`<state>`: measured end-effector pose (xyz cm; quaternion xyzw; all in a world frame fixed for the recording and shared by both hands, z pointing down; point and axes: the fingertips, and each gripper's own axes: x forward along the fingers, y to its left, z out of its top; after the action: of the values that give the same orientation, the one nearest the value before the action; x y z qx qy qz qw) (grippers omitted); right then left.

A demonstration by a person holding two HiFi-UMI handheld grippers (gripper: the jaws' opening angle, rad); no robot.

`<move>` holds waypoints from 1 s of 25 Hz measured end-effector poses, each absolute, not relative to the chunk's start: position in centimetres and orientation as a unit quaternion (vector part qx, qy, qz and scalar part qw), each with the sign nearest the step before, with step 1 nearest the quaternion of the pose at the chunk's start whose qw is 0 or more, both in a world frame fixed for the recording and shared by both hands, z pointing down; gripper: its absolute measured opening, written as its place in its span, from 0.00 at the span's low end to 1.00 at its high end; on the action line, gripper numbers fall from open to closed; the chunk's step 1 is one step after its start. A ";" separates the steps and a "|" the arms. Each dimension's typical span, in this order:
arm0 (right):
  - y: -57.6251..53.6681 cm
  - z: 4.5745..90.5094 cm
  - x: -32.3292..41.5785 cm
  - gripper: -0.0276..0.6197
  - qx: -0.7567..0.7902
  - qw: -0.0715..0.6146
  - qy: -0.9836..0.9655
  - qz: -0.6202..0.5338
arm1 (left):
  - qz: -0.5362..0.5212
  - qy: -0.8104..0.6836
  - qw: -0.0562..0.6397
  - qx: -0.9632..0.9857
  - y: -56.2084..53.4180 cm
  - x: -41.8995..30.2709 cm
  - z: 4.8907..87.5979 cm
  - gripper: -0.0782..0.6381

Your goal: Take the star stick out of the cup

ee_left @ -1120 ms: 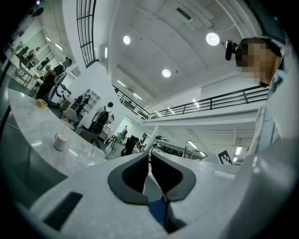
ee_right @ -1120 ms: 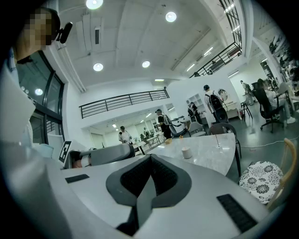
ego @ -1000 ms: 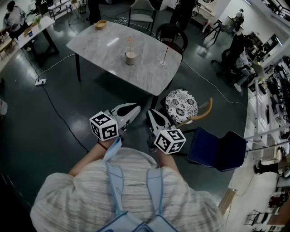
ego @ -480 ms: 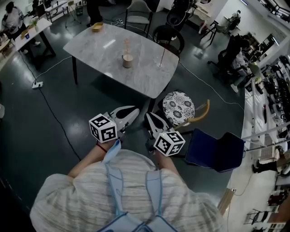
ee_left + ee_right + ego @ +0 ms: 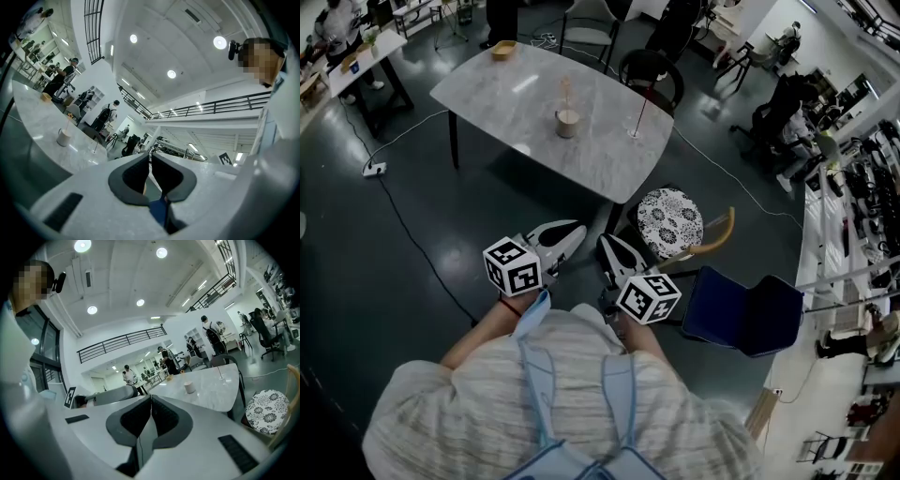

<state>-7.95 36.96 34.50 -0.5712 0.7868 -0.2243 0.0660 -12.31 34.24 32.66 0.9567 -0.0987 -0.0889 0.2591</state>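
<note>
One cup (image 5: pixel 568 123) stands near the middle of one table (image 5: pixel 497 89), away from its edges. One star stick (image 5: pixel 565 92) stands up in it. The left gripper (image 5: pixel 579 230) and right gripper (image 5: pixel 606 244) are well back over open floor (image 5: pixel 412 244), both clenched on nothing.

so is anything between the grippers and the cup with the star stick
Nothing visible. Only floor and bare marble table lie between the left gripper, the right gripper and the cup holding the star stick. The patterned stool stands right of that path.
</note>
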 end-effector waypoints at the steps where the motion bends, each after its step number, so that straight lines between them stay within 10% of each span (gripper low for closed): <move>1: 36.9 34.7 -7.8 0.06 -0.573 0.065 0.785 -0.227 | -0.088 -0.099 0.261 0.956 34.1 -12.3 32.8 0.15; 25: 20.2 36.0 3.6 0.06 -0.577 0.075 0.773 -0.253 | -0.064 -0.102 0.282 0.952 19.2 -1.6 34.6 0.15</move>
<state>3.55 20.24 35.97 -0.5770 0.7731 -0.2525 0.0745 -1.64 19.19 34.59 0.9519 -0.1021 -0.0637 0.2818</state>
